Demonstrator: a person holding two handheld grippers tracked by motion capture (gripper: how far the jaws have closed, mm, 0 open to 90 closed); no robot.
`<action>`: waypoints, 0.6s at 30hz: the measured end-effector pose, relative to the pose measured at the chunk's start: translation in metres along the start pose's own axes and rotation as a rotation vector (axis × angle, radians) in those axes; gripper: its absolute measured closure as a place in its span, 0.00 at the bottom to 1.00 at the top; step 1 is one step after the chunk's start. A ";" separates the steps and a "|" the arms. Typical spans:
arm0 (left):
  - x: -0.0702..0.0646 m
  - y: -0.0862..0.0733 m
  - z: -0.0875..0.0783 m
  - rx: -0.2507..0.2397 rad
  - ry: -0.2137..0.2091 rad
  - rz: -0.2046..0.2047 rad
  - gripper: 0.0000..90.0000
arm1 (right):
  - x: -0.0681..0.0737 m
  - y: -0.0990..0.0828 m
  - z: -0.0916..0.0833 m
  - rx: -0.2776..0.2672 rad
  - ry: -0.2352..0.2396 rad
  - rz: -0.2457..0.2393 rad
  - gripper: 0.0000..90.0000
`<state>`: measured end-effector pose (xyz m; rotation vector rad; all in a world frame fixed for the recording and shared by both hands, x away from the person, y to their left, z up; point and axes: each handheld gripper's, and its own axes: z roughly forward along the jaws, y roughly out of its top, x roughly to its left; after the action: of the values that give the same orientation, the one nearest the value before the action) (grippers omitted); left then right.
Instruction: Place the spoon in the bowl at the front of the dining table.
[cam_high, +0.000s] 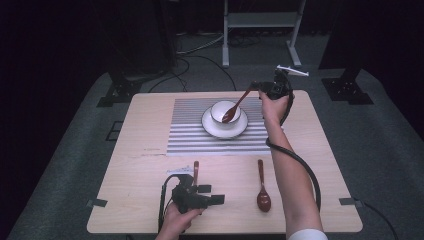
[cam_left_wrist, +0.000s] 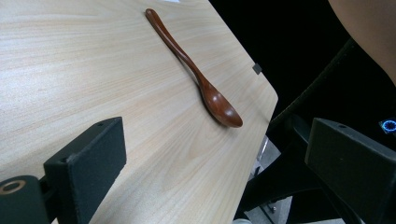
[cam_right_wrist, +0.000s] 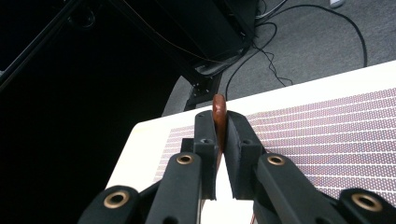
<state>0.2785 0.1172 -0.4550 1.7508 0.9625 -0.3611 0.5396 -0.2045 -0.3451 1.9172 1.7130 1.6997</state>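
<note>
**Right gripper holding a wooden spoon over the bowl**

A light wooden table (cam_high: 135, 165) is filling the middle of the high view, standing on grey carpet. A grey-and-white striped placemat (cam_high: 190, 135) is lying across its far half.

The person's right forearm (cam_high: 292, 175) is reaching from the near right edge up to the far right side of the table, with a black cable trailing along it. The left hand (cam_high: 175, 222) is resting at the near edge, left of centre.

On the placemat a white plate (cam_high: 207, 127) is sitting with a white bowl (cam_high: 217, 111) on it.

The right gripper (cam_high: 260, 86) is hovering at the far right of the placemat, with its jaws clenched on the handle end of a brown wooden spoon (cam_high: 237, 105). The spoon is slanting down and to the left, and its head is lying in the bowl. In the right gripper view the handle tip (cam_right_wrist: 219, 119) is poking up between the two pads, which are pressing on it.

The left gripper (cam_high: 212, 195) is lying low at the near edge with its jaws released and standing wide apart, grasping nothing.

A second wooden spoon (cam_high: 262, 187) is lying flat on the bare table near the front, to the right of the left gripper and apart from it, its head pointing toward the near edge. A third spoon handle (cam_high: 196, 170) is showing just beyond the left gripper.
</note>
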 end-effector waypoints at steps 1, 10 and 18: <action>0.000 0.000 0.000 -0.002 0.000 -0.001 0.05 | -0.001 0.000 0.000 -0.001 0.000 -0.003 0.92; 0.000 0.000 0.000 -0.003 0.000 -0.001 0.04 | -0.007 -0.003 -0.003 -0.011 -0.010 0.010 0.92; 0.000 0.000 0.000 -0.004 0.000 -0.002 0.04 | -0.011 -0.008 0.000 0.007 -0.023 -0.008 0.91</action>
<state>0.2783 0.1169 -0.4548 1.7465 0.9642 -0.3596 0.5368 -0.2098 -0.3570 1.9223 1.7191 1.6650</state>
